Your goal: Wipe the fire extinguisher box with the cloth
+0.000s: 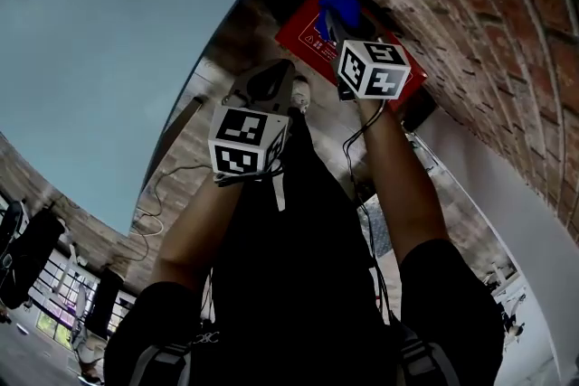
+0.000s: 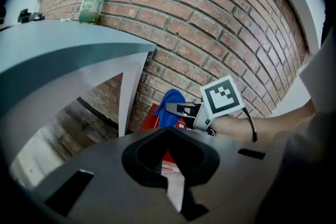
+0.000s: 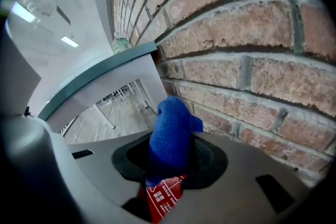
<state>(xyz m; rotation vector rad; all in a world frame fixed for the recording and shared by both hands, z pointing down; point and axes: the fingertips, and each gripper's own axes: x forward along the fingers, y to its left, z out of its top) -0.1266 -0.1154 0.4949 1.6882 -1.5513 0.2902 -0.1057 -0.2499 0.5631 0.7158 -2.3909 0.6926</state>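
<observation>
The red fire extinguisher box sits against the foot of the brick wall. My right gripper is over it, shut on a blue cloth that rests on the box top. In the right gripper view the cloth bulges up out of the jaws, and a strip of the red box with white print shows under it. My left gripper hangs shut and empty, short of the box. The left gripper view also shows the cloth, the box and the right gripper.
A grey table with a white leg stands left of the box. A green bottle stands on the table by the wall. A black cable runs along my right forearm. A white wall panel lies to the right.
</observation>
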